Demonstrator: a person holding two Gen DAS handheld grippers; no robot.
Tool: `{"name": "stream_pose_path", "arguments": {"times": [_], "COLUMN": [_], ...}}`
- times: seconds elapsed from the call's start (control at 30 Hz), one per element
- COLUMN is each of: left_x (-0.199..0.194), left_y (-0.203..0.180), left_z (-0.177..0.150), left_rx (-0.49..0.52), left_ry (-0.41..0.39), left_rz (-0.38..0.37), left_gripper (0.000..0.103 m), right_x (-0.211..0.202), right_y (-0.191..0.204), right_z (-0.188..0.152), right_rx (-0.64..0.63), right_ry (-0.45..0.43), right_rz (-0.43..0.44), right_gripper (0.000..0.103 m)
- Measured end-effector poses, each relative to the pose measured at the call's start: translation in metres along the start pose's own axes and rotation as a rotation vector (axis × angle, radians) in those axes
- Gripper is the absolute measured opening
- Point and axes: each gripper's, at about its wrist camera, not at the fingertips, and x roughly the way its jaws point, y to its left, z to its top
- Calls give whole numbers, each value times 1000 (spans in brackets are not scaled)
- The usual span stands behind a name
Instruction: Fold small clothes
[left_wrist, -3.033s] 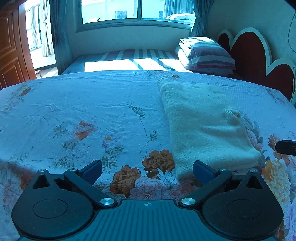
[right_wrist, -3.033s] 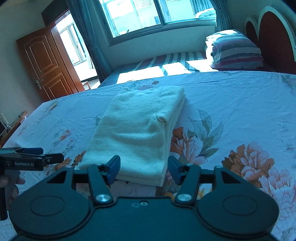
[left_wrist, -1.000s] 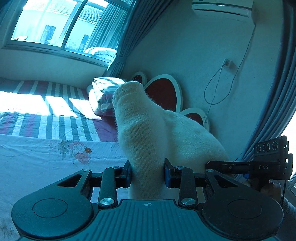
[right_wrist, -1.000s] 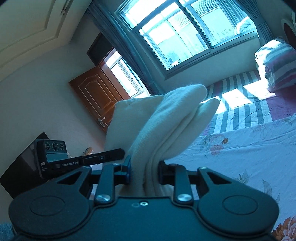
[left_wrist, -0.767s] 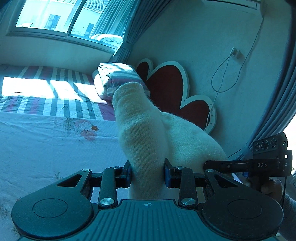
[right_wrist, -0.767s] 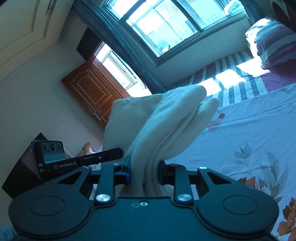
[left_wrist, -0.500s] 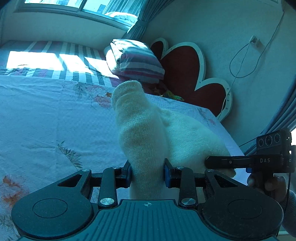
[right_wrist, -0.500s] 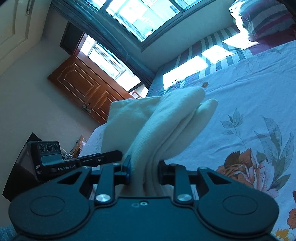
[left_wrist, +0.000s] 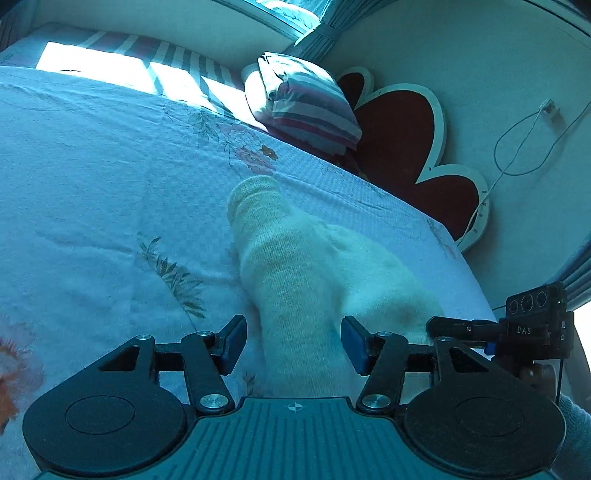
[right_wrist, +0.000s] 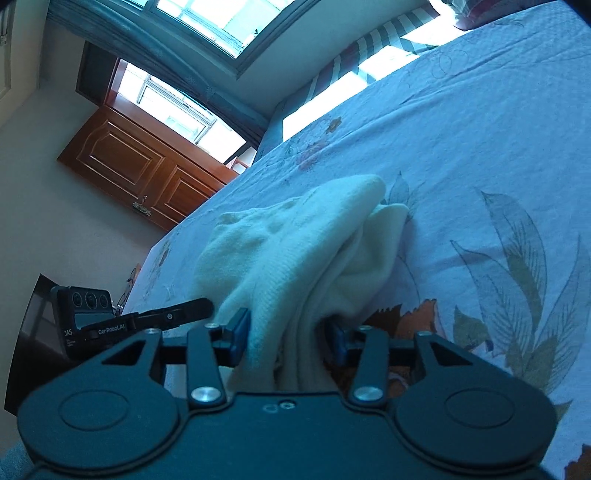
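A cream knit garment (left_wrist: 295, 266) rests bunched on the flowered bed sheet (left_wrist: 92, 166), its near end running between the jaws of my left gripper (left_wrist: 293, 345). Those jaws are opening, and both blue pads (left_wrist: 236, 341) stand a little off the cloth. In the right wrist view the same garment (right_wrist: 303, 236) droops onto the sheet (right_wrist: 480, 129) with its folded layers between the jaws of my right gripper (right_wrist: 288, 338). They are opening too, their pads (right_wrist: 240, 332) at the cloth's sides without pinching it. Each gripper shows in the other's view: the right gripper (left_wrist: 517, 328), the left gripper (right_wrist: 147, 321).
A striped folded quilt (left_wrist: 306, 107) lies against the red heart-shaped headboard (left_wrist: 399, 129) at the far end of the bed. A cable (left_wrist: 524, 147) hangs on the wall. A wooden door (right_wrist: 140, 166) and a window (right_wrist: 221, 22) are beyond the bed's left side.
Both grippers came down from high in the air, bringing the garment onto the sheet. Their jaws, pinched on the cloth before, have now parted from it.
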Motion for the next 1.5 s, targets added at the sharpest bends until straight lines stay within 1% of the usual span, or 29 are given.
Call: {"name": "stream_pose_path", "arguments": {"times": [0.03, 0.1, 0.2, 0.23, 0.3, 0.37, 0.4, 0.43, 0.53, 0.6, 0.63, 0.7, 0.77, 0.8, 0.83, 0.87, 0.9, 0.97, 1.0, 1.1, 1.13, 1.17, 1.27, 1.3, 1.33, 1.37, 1.4, 1.43, 1.5], "left_x": [-8, -22, -30, -30, -26, -19, -16, -13, -23, -32, -31, -33, -44, -51, -56, -58, -54, -40, -31, 13, 20, 19, -1, -11, -22, -34, -46, -59, -82], "left_y": [1, 1, 0, -1, 3, 0, -5, -10, -20, -29, -33, -35, -45, -50, -57, -63, -71, -82, -81, -77, -76, -80, -100, -108, -116, -123, -131, -139, -154], "left_z": [-9, -28, -57, -61, -66, -67, -68, -68, -69, -72, -75, -77, -72, -66, -59, -51, -42, -24, -17, -11, -16, -18, -22, -24, -29, -34, -39, -45, -58], "left_rx": [-19, -45, -73, -74, -155, -168, -150, -135, -145, -80, -35, -27, 5, 15, 31, 60, 92, 144, 156, 173, 194, 201, 225, 243, 262, 277, 290, 303, 322], "left_ry": [13, 35, 69, 58, 69, 99, 124, 158, 164, 189, 216, 214, 177, 128, 77, 21, -28, -101, -99, 26, 40, 29, 8, -8, -25, -50, -77, -98, -134], "left_rz": [-9, -40, -49, -55, -101, -122, -107, -86, -90, -11, 50, 70, 117, 144, 173, 210, 266, 358, 377, 449, 461, 476, 505, 513, 529, 540, 549, 556, 547], "left_gripper": [55, 55, 55, 55, 55, 52, 35, 26, 23, 23, 23, 23, 25, 34, 41, 61, 76, 77, 77, 77, 79, 81, 82, 89, 95, 103, 103, 103, 103], "right_x": [-10, -28, -44, -45, -45, -36, -32, -29, -36, -45, -48, -46, -48, -54, -66, -76, -80, -72, -65, -27, -14, 5, -2, -12, -23, -34, -43, -55, -76], "right_y": [0, -4, -9, -10, -9, -7, -5, -3, 0, 0, 3, 6, 8, 14, 21, 32, 41, 57, 63, 64, 58, 46, 42, 47, 54, 61, 68, 79, 98], "right_z": [-5, -20, -48, -57, -68, -73, -74, -76, -86, -99, -105, -116, -118, -117, -114, -110, -103, -81, -73, -38, -33, -30, -21, -22, -25, -30, -34, -43, -58], "right_rx": [9, 43, 83, 79, 86, 121, 129, 158, 296, 377, 388, 364, 315, 274, 205, 126, 66, -67, -111, -215, -213, -194, -122, -134, -161, -181, -196, -211, -227], "right_ry": [-4, 4, 51, 71, 59, 90, 102, 119, 96, 88, 92, 101, 67, 45, -12, -72, -110, -161, -174, -157, -123, -25, -16, -44, -79, -98, -116, -144, -169], "right_rz": [-6, 4, 20, 7, 26, 44, 20, -15, -16, -5, -32, -126, -146, -167, -206, -231, -257, -320, -335, -400, -438, -498, -476, -477, -472, -472, -472, -462, -442], "right_gripper": [58, 61, 62, 59, 58, 44, 24, 15, 13, 13, 13, 11, 19, 26, 26, 25, 24, 24, 25, 25, 27, 30, 36, 41, 60, 73, 93, 97, 98]}}
